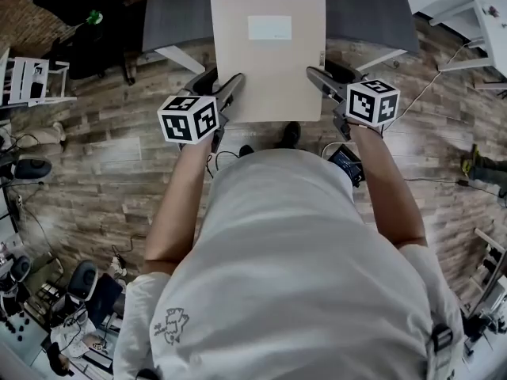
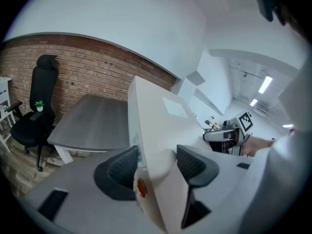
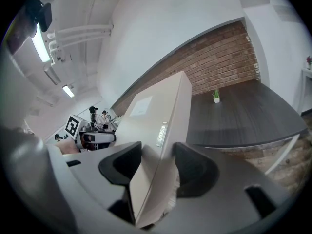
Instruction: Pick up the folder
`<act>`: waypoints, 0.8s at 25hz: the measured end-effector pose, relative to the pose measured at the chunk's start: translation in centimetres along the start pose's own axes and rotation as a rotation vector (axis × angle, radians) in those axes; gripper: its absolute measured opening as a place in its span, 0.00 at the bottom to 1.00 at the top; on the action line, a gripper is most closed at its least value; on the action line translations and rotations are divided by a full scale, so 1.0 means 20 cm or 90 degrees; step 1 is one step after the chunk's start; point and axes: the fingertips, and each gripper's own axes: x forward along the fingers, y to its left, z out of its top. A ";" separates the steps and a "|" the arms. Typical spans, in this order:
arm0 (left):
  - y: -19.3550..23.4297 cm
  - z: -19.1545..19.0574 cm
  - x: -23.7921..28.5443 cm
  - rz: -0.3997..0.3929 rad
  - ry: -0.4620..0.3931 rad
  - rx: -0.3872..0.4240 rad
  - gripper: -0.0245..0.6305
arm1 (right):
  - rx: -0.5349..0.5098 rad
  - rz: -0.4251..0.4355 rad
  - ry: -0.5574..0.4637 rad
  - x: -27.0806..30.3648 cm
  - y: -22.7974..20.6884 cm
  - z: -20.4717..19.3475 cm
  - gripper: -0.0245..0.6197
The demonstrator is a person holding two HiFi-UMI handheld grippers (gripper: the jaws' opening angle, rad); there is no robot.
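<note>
A beige box folder (image 1: 268, 50) with a white label hangs in the air between the two grippers, its far end over the grey table (image 1: 174, 14). My left gripper (image 1: 227, 93) is shut on the folder's near left edge, and my right gripper (image 1: 319, 80) is shut on its near right edge. In the left gripper view the folder (image 2: 153, 130) fills the gap between the black pads (image 2: 190, 165), with an orange dot on its spine. The right gripper view has the folder (image 3: 156, 126) clamped between both pads (image 3: 192, 169), with the other gripper beyond it.
The dark grey table stands on white legs over a wood-plank floor (image 1: 95, 165). A black office chair (image 2: 36, 108) and a small potted plant (image 3: 216, 96) stand by the brick wall. White racks (image 1: 32, 77) and cables lie at the sides. The person's torso fills the near foreground.
</note>
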 end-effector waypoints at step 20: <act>-0.01 -0.14 -0.51 -0.026 -0.045 0.046 0.44 | -0.028 -0.029 -0.072 -0.15 0.53 -0.18 0.38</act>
